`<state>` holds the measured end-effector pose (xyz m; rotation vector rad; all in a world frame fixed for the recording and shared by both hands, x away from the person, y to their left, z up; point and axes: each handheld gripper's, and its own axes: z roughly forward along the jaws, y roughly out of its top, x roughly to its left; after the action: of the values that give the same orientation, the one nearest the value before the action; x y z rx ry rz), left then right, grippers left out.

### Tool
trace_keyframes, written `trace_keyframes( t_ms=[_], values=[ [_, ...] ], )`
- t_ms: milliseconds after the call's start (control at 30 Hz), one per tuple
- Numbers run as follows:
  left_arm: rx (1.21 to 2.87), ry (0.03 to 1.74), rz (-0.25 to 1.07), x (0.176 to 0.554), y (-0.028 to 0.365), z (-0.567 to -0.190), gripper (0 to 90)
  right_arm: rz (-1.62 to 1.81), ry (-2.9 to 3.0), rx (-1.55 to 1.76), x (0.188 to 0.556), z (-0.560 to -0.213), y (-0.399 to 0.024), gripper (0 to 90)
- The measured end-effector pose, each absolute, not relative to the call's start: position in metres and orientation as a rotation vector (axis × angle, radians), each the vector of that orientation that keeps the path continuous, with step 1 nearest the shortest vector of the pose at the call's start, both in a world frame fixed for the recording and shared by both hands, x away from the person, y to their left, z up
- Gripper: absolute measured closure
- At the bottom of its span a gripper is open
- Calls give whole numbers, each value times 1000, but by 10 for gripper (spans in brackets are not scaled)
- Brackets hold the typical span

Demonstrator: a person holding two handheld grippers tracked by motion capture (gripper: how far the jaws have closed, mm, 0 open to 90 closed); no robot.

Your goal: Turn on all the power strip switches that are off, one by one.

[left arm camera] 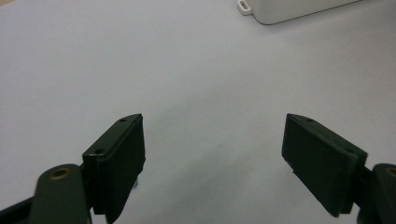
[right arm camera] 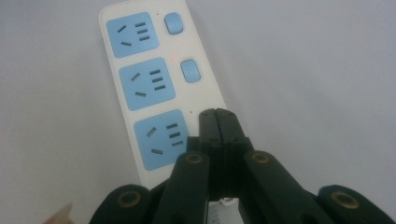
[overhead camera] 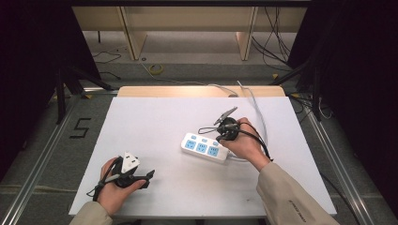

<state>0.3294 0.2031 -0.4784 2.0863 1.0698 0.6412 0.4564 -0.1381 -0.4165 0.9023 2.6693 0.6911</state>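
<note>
Left gripper [left arm camera: 212, 158]: jaws spread wide over bare table [overhead camera: 164, 122], holding nothing.
Right gripper [right arm camera: 217, 122]: jaws pressed together, tips over the strip's switch side.
Power strip [overhead camera: 205, 147]: mid-table, lying flat.

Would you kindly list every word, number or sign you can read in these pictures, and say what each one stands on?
"5": black mark on the floor, left of the table.
Small print on the person's right sleeve: too small to read.
Power strip: no readable lettering; a tiny red light glows beside its middle switch.
Left tool, right tool: no text.
</note>
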Motion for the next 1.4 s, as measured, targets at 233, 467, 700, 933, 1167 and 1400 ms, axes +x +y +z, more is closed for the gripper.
trace_keyframes(
  t_ms=[233,467,700,933,1167,1400],
  values=[
    [2083,1072,642,329,203,-479,213,670,2678,905,460,-419,-135,900],
    [2087,1069,643,329,203,-478,213,656,2686,918,464,-424,-132,900],
    [2083,1073,640,329,202,-479,213,643,2697,924,466,-427,-129,900],
    [2084,1071,638,329,202,-479,213,625,2699,922,468,-430,-125,900],
    [2082,1073,639,330,202,-479,212,617,2702,913,470,-430,-122,900],
    [2083,1072,639,330,202,-478,211,592,2715,903,471,-431,-121,900]
  ],
)
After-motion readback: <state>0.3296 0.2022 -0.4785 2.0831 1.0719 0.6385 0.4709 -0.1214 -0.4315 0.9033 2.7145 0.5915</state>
